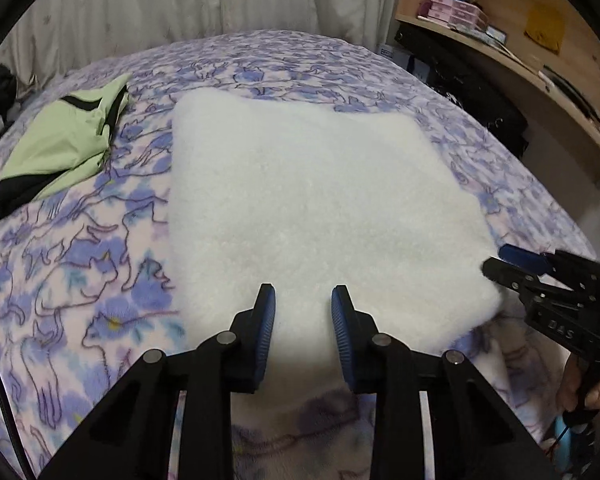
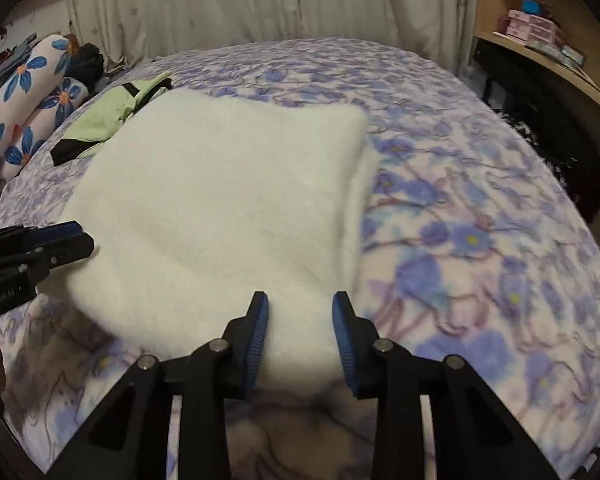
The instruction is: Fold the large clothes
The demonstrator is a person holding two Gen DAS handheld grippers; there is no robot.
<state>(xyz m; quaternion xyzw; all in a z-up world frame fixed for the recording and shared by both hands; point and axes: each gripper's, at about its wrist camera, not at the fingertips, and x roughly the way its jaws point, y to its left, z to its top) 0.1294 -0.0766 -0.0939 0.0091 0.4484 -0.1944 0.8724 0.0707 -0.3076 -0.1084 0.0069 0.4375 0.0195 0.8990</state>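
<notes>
The room was dimly and evenly lit, with no clear light source. The fluffy white folded garment (image 1: pixel 320 208) was the brightest area, nearly washed out, its texture lost. Soft shadow pooled beneath its near edge at 6 o'clock. Fisheye distortion bowed the purple floral fleece bedspread (image 2: pixel 480 208) into a dome, with black vignetting at the corners. The bedspread blurred toward 4 o'clock in the right view.

**Bedroom in a home**

Wide bed (image 1: pixel 100 264) under a fleecy purple floral cover. Pale pleated curtains (image 2: pixel 228 4) behind it. Flower-print pillows (image 2: pixel 28 92) stacked at the bedside. Curved wooden shelf (image 1: pixel 512 60) holding small pink boxes (image 1: pixel 456 10) and clutter. Folded white fleece (image 1: pixel 320 208) and a green garment (image 1: pixel 68 144) lying on the bedding.
</notes>
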